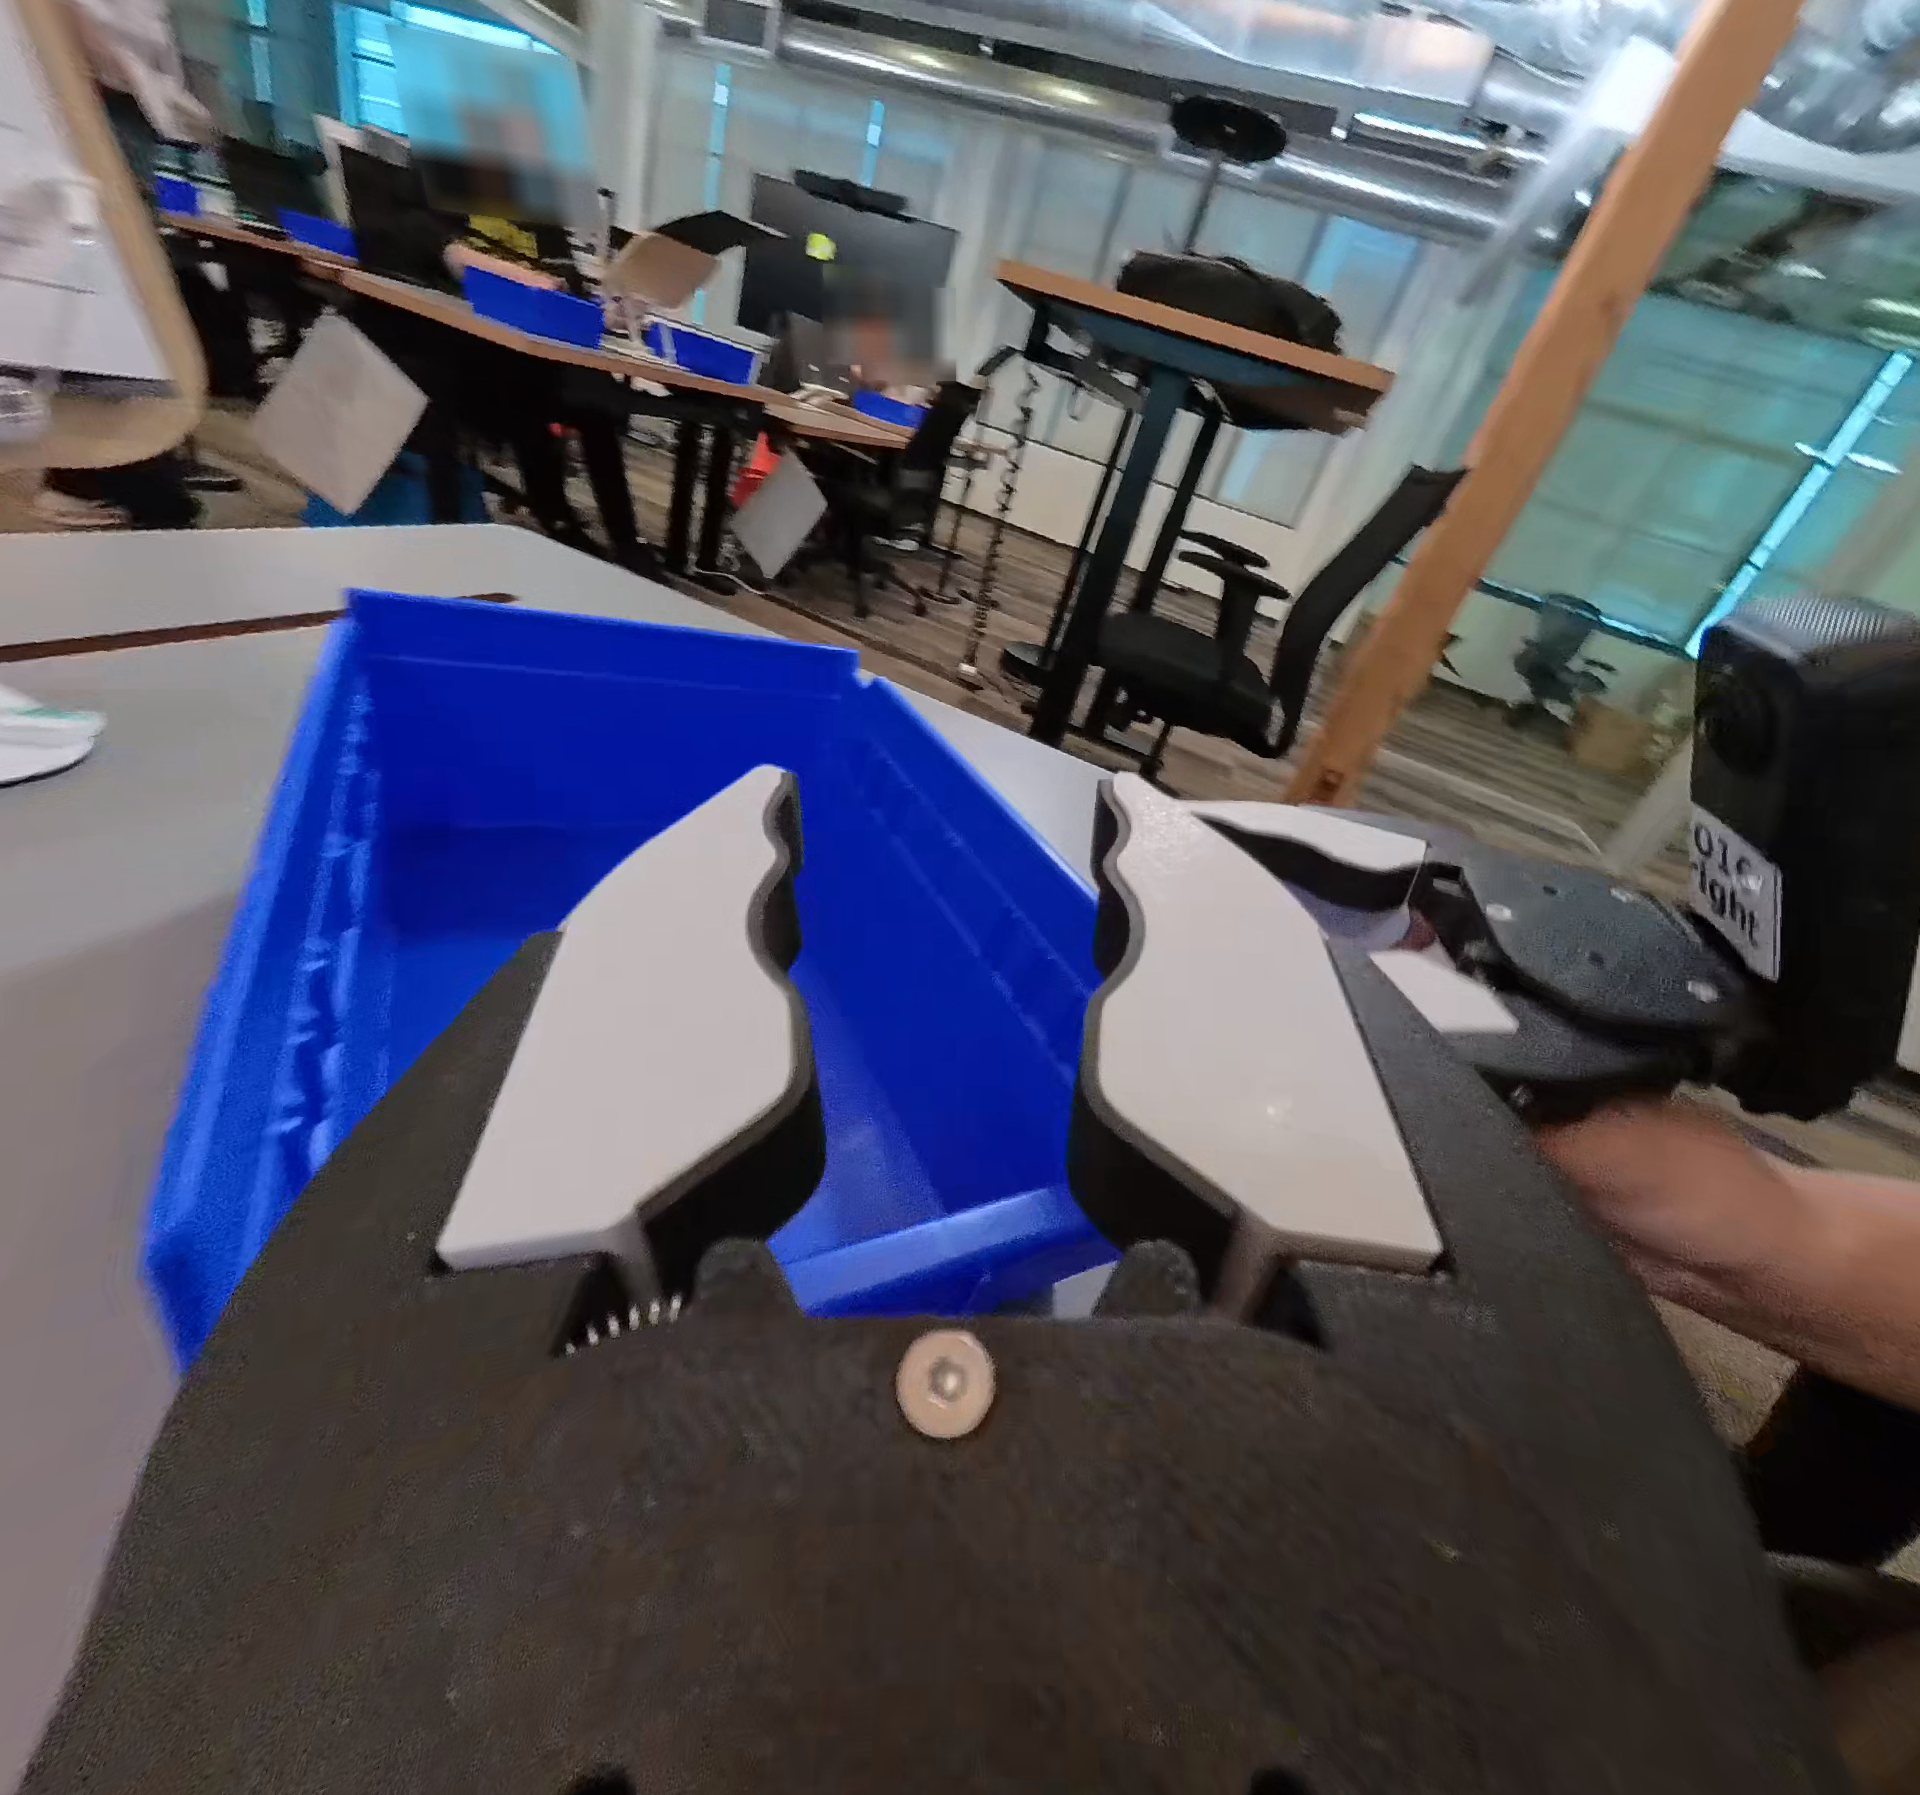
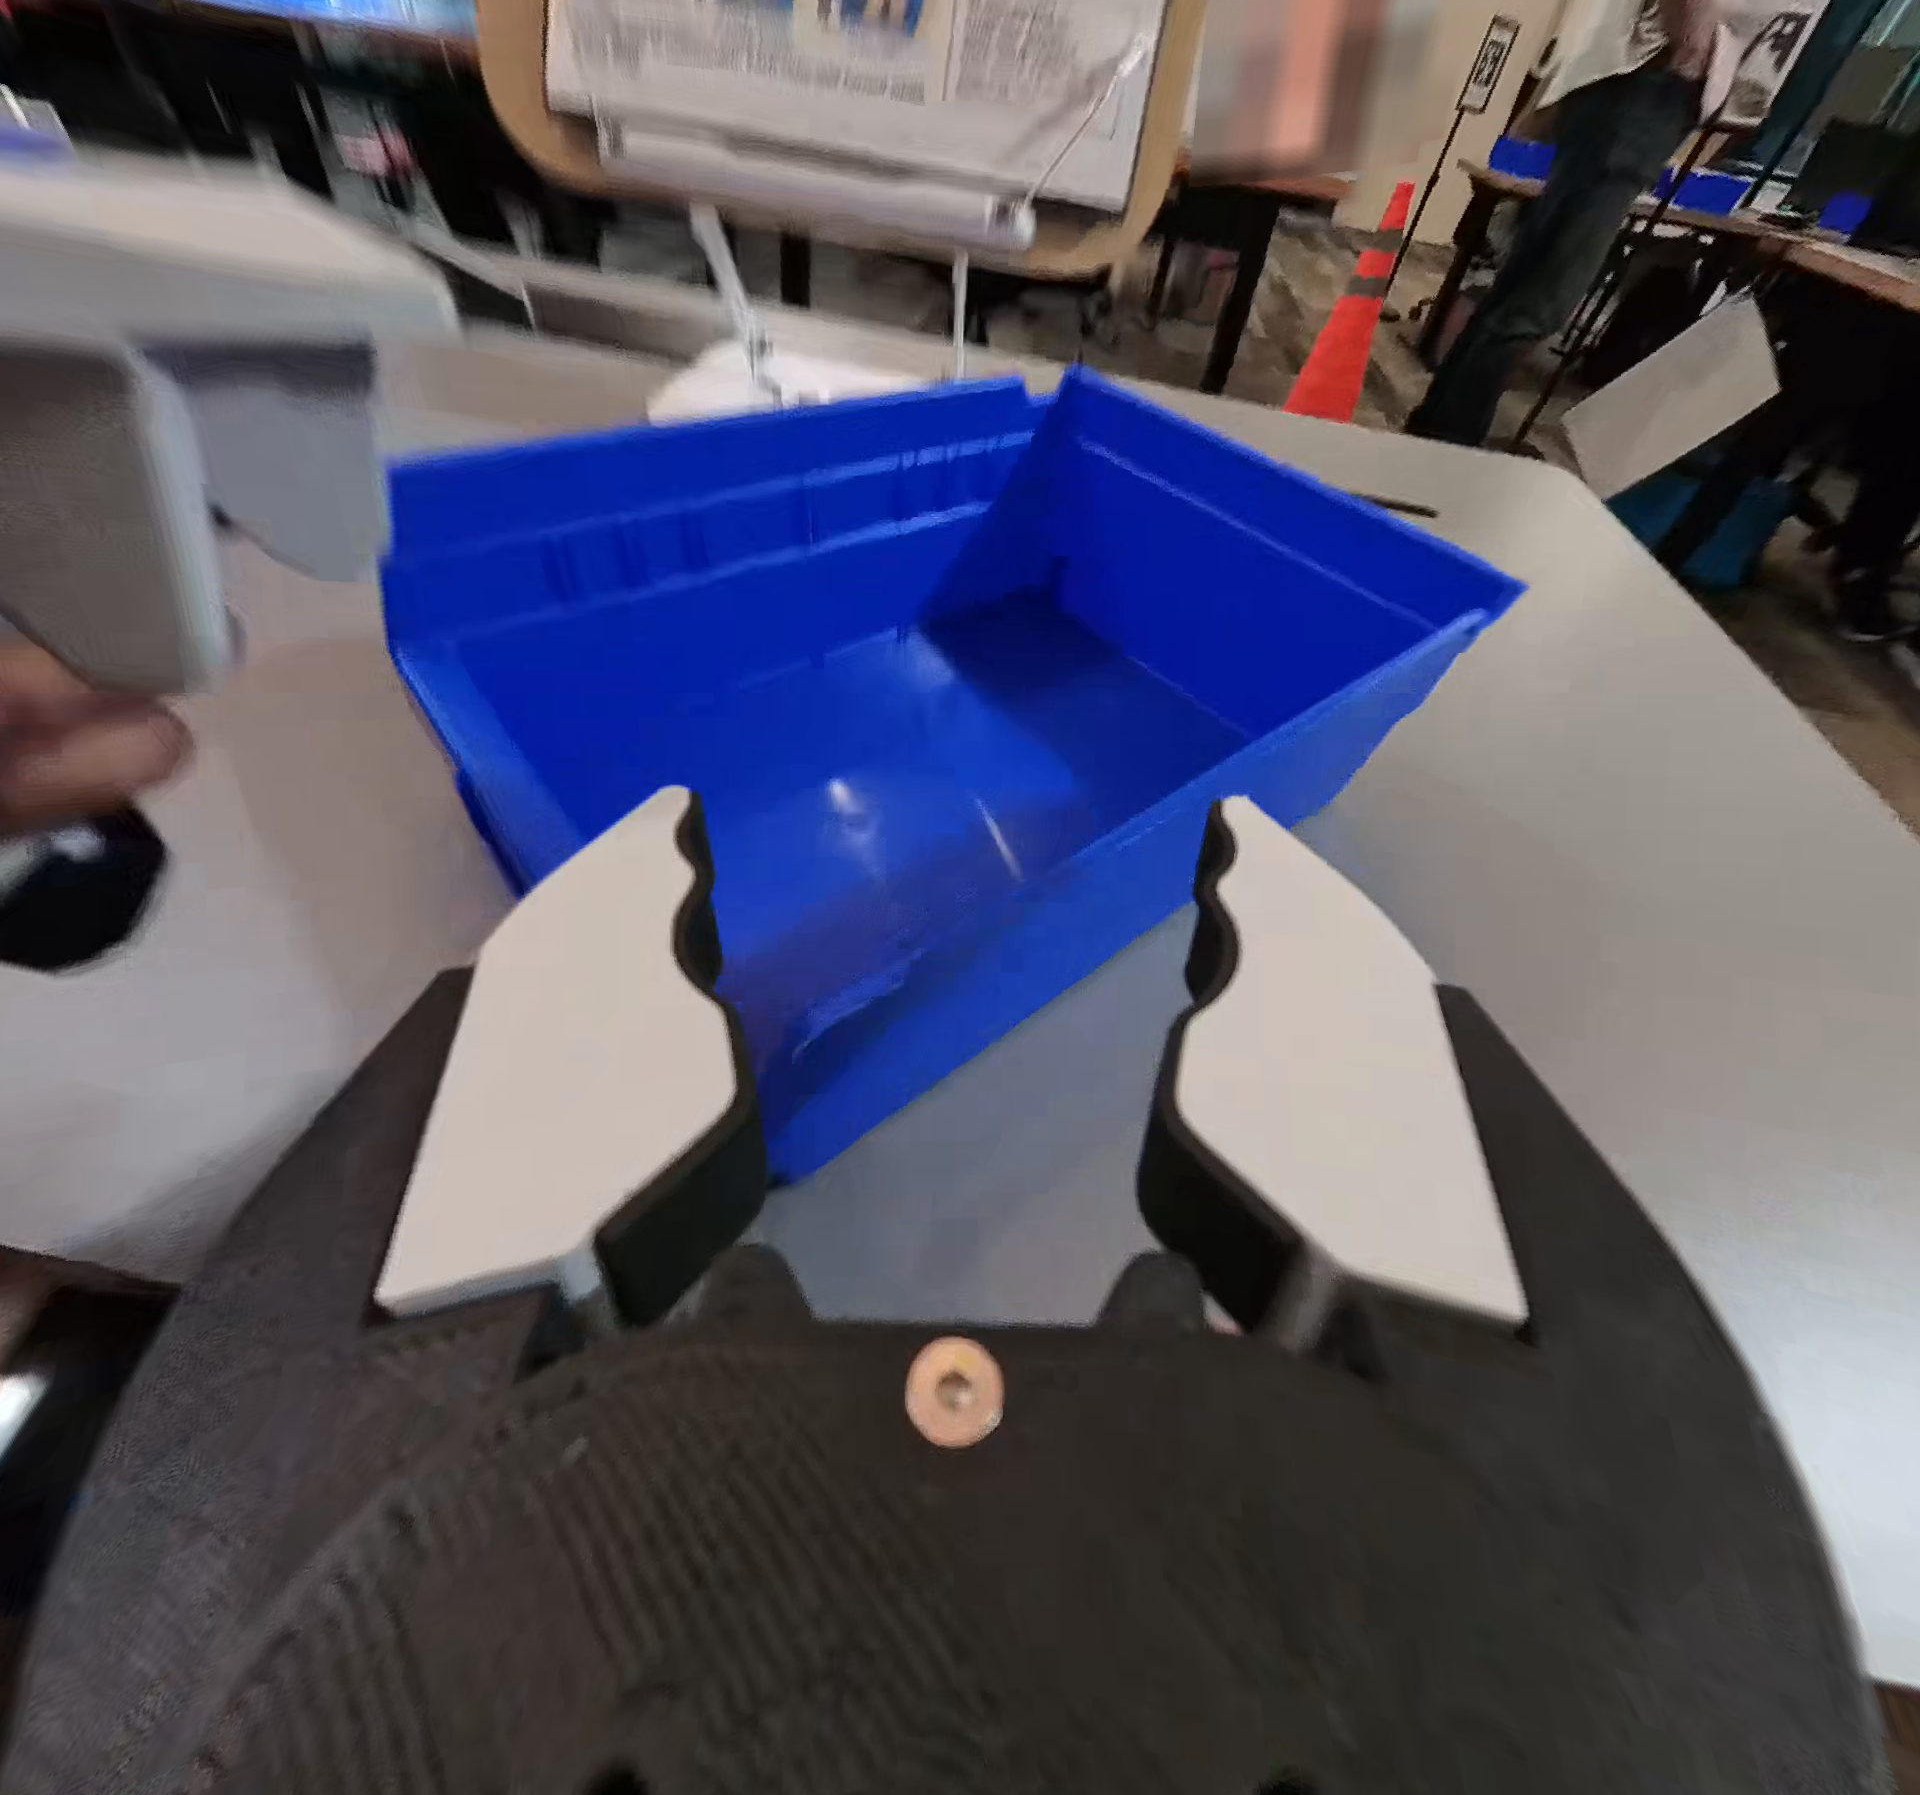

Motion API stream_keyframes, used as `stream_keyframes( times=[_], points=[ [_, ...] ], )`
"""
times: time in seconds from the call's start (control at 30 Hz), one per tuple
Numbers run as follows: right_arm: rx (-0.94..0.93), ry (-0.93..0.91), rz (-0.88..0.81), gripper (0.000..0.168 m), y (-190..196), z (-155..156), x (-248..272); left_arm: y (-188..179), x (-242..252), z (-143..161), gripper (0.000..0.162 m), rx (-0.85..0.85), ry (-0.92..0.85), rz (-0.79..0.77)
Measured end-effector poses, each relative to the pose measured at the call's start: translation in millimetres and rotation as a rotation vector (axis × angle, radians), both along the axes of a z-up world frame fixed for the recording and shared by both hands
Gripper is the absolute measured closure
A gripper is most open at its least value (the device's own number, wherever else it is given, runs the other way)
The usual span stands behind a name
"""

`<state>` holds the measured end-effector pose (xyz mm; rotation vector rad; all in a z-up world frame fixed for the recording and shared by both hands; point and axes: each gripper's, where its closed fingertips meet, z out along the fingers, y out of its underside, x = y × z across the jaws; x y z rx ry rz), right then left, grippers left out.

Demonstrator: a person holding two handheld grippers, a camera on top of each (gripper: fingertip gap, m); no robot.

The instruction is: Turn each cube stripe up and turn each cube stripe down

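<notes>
The left gripper (image 1: 945, 872) fills the lower half of its own view, its 2 grey-faced fingers (image 1: 665, 1007) spread apart with nothing between the jaws. The right gripper (image 2: 951, 904) fills the lower half of its view in the same pose, jaws parted and empty. At the right edge of the left wrist view, the right gripper (image 1: 1340, 872) shows from the side, with the person's right hand (image 1: 1704, 1226) gripping beneath it. At the left edge of the right wrist view, a blurred left hand (image 2: 73, 758) shows.
</notes>
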<state>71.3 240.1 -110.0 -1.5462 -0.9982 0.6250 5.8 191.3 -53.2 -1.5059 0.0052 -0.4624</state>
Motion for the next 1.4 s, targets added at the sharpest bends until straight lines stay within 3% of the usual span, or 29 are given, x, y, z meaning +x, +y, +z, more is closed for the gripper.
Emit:
stream_keyframes(
  times=[0.07,0.2,0.4,0.5,0.63,0.8,1.17,1.27,1.4],
  points=[
    [0.026,-0.107,-0.008,0.080,-1,-16,-8,-8,-15,-1,0.110,-0.005,-0.036,0.052],
    [0.080,-0.117,-0.059,0.086,18,-19,-12,-20,-35,-5,0.112,-0.020,-0.071,0.109],
    [-0.075,-0.183,-0.110,0.130,101,-43,9,-33,-53,-10,0.116,-0.029,-0.095,0.174],
    [-0.156,-0.209,-0.036,0.130,132,-51,13,-34,-58,-12,0.117,-0.030,-0.111,0.184],
    [-0.128,-0.258,0.004,0.140,157,-53,18,-29,-65,-23,0.118,-0.065,-0.100,0.173],
    [-0.126,-0.250,0.027,0.141,192,-52,30,-25,-78,-36,0.118,-0.113,-0.106,0.164],
    [-0.171,-0.198,0.013,0.138,254,-51,70,-43,-95,-39,0.119,-0.141,-0.340,0.124],
    [-0.185,-0.089,0.021,0.130,258,-44,67,-55,-100,-31,0.116,-0.099,-0.373,0.153],
    [-0.197,0.017,-0.072,0.104,262,-27,79,-52,-107,-33,0.118,-0.121,-0.236,0.200]
  ],
)
